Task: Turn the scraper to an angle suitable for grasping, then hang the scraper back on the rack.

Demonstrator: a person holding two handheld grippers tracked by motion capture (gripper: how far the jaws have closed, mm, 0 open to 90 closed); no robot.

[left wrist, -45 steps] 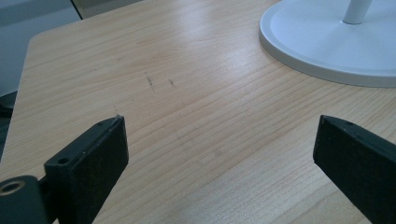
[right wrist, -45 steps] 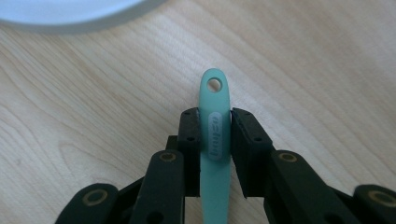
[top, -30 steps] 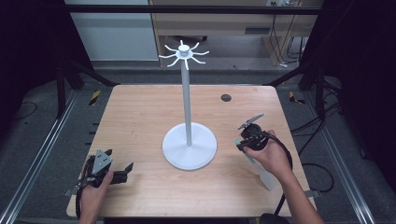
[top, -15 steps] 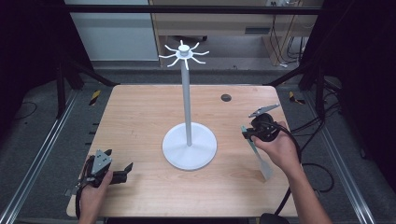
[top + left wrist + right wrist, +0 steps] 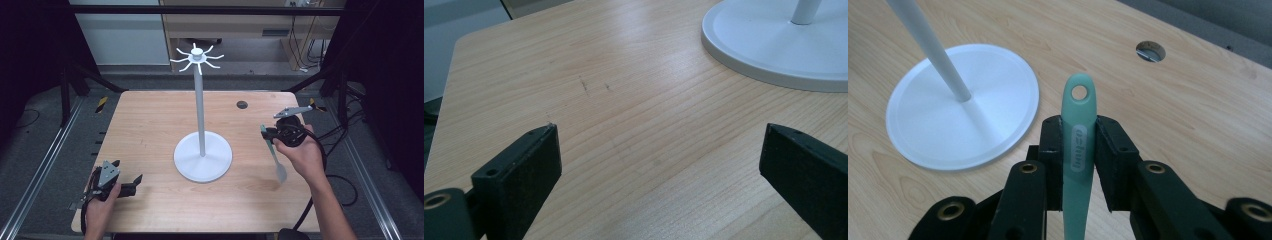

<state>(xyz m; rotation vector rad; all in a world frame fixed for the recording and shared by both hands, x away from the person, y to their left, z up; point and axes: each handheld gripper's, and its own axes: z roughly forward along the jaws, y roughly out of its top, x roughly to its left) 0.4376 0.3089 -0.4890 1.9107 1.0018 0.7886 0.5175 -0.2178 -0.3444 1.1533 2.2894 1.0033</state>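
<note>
- Right, the right gripper [image 5: 1078, 145] has its jaws clamped on the handle of a green utensil [image 5: 1076, 165], just below the hanging hole [image 5: 1079, 92]; the grip looks centred and square.
- In the high view the utensil [image 5: 274, 152] hangs from that gripper [image 5: 270, 134] with its spoon-like head trailing toward the person, clear of the table [image 5: 150, 120], right of the stand's base [image 5: 203, 159].
- The left gripper [image 5: 131, 181] rests low at the near-left corner, jaws wide apart and holding nothing; in the left gripper view only bare wood lies between them, the base rim [image 5: 774, 55] off to the upper right.
- Likely step: hang the utensil by its hole on one of the hooks [image 5: 197, 59] at the top of the pole [image 5: 200, 110].
- To do it well, I'd lift well above the hook ring first, then come in from the right side so the pole stays out of the path.
- Keep the hole end leading and free of the jaws; the hole is small, so line it up with one prong's tip before pushing on.
- Risk: bumping a prong could rock the tall stand. The left gripper could steady the base if needed.
- Loosen the jaws only once the utensil's weight sits on the hook.
</note>
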